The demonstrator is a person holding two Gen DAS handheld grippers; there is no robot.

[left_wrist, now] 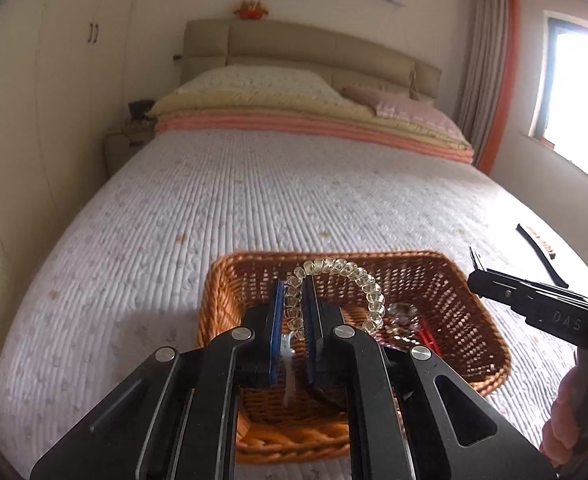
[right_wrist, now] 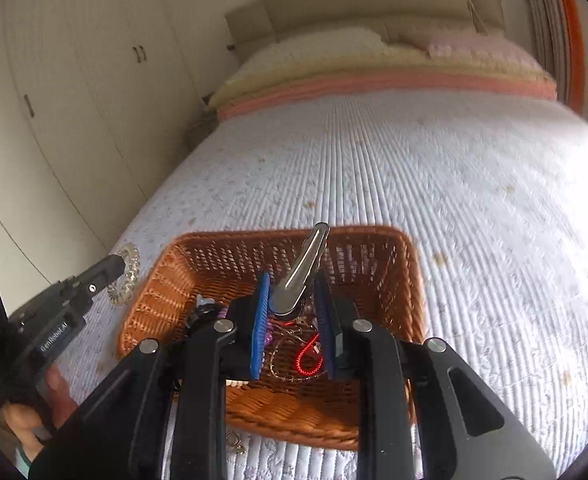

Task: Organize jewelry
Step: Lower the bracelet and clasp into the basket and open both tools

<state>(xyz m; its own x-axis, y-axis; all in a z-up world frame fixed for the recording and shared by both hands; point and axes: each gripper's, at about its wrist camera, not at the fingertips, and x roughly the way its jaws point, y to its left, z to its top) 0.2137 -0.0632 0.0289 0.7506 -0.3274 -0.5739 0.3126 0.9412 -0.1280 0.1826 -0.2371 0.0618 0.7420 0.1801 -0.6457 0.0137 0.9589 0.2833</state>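
The left tongs (left_wrist: 294,312), black arms with blue ribbed pads, are nearly closed on a bracelet (left_wrist: 346,292) of clear, faceted beads; one side of the loop runs between the pads and the rest arcs out to the right above a basket (left_wrist: 474,320). The right tongs (right_wrist: 291,312), of the same make, are closed to a narrow gap on the broad end of a clip (right_wrist: 302,272), smooth silver metal, long and tapering, tilted up and away over the basket.

The basket is rectangular, woven of orange-brown wicker with open lattice walls and a braided rim, and rests on the bed (right_wrist: 454,200). In it lies a tangle: a red coil (right_wrist: 308,356), thin gold chains (right_wrist: 281,364), purple beads. The tongs cover much of it, and the pieces are hard to tell apart. Just outside the near rim, small gold rings (right_wrist: 235,444) lie on the quilt, half hidden by the tongs.

The quilt is pale, ribbed in fine stitched lines. To the right, a thin dark strip (left_wrist: 542,254) lies on it, too blurred to name. Beyond are folded pink and yellow blankets (left_wrist: 314,120), pillows and a padded beige headboard (left_wrist: 294,44).
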